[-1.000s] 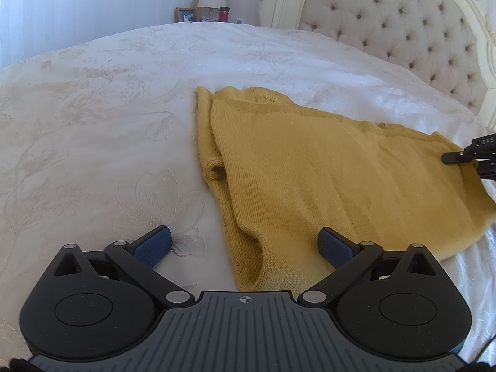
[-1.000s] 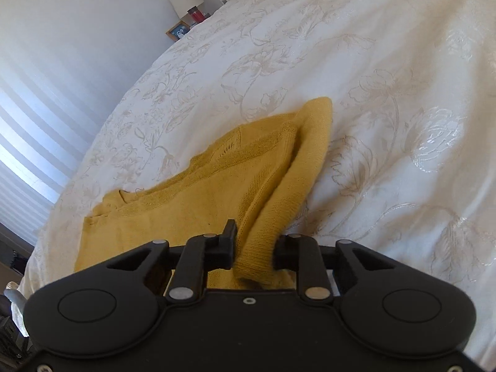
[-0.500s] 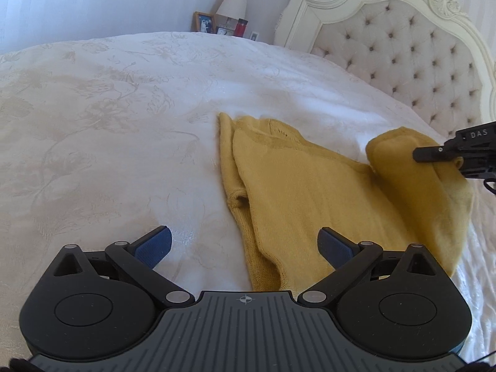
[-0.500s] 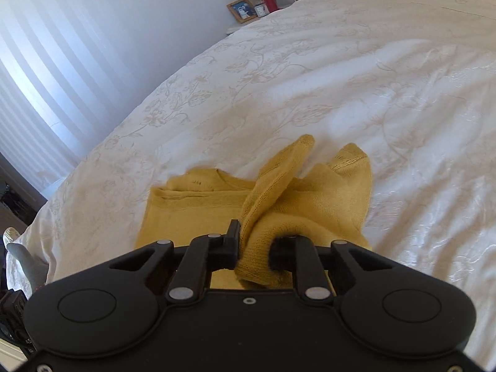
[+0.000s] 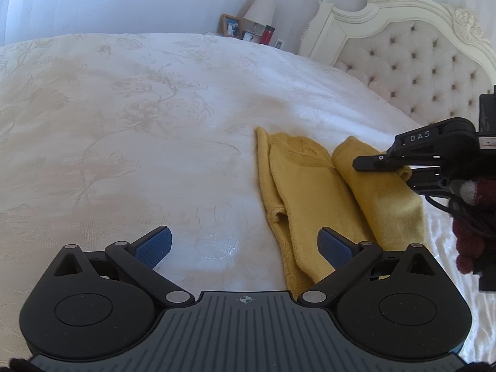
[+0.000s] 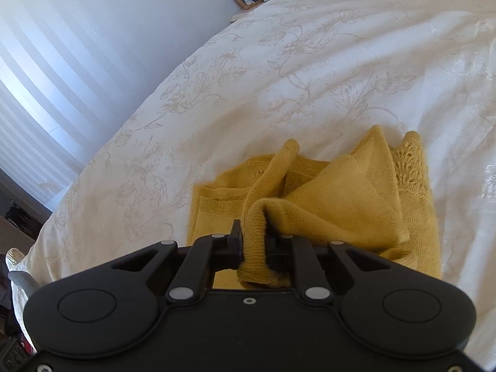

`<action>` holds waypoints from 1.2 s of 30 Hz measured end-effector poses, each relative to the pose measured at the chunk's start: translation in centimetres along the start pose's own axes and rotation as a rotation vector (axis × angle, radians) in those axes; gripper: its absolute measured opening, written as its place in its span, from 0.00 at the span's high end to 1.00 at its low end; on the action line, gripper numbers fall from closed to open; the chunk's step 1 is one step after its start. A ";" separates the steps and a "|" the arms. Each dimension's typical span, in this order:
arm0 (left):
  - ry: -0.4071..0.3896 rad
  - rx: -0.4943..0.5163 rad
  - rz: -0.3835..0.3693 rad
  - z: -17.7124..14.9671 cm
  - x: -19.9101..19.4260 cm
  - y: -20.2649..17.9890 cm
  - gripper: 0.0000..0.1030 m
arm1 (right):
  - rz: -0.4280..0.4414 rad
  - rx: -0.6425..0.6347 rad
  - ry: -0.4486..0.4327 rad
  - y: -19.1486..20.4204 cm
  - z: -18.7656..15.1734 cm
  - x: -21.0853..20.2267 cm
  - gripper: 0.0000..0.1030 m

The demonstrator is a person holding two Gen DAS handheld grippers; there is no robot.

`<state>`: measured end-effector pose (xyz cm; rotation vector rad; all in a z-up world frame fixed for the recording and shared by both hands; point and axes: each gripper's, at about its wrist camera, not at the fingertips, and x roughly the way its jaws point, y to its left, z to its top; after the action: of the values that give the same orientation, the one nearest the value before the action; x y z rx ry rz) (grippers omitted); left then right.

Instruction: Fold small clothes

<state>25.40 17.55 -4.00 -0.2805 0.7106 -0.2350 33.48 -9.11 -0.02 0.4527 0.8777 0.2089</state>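
A yellow knit garment (image 6: 341,204) is pinched between the pads of the right gripper (image 6: 254,245), whose jaws have just been closing on it – seen only from the right wrist; the left gripper (image 5: 245,245) is held wide apart and empty above the bedspread (image 5: 124,124); from the left wrist, the garment is seen partly folded on the bed – a headboard (image 5: 412,59) beyond.

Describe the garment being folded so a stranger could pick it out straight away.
Start at the big bed with the white floral bedspread and tufted headboard. On its near side lies a mustard-yellow knit top, one edge pinched in the right gripper. It is the only coloured thing on the white cover.
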 end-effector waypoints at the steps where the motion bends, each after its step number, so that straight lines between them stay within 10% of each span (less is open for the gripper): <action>1: 0.001 -0.005 0.002 0.0 0.0 0.1 0.01 | 0.008 -0.025 0.020 0.3 -0.1 0.4 0.75; 6: 0.008 -0.018 -0.002 0.0 0.0 0.2 0.01 | 0.123 -0.041 0.056 0.4 -0.6 0.2 0.50; 25: -0.041 0.023 -0.125 -0.2 -1.2 -1.8 0.01 | 0.032 -0.017 -0.084 -7.0 -1.7 -5.3 0.40; 36: -0.065 -0.041 -0.203 -0.2 -0.7 -1.3 0.01 | 0.372 -0.092 0.108 -4.2 -5.2 -4.9 0.40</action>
<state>24.61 16.50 -3.30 -0.3981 0.6237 -0.4028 26.31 -13.04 -1.42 0.5204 0.8804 0.6176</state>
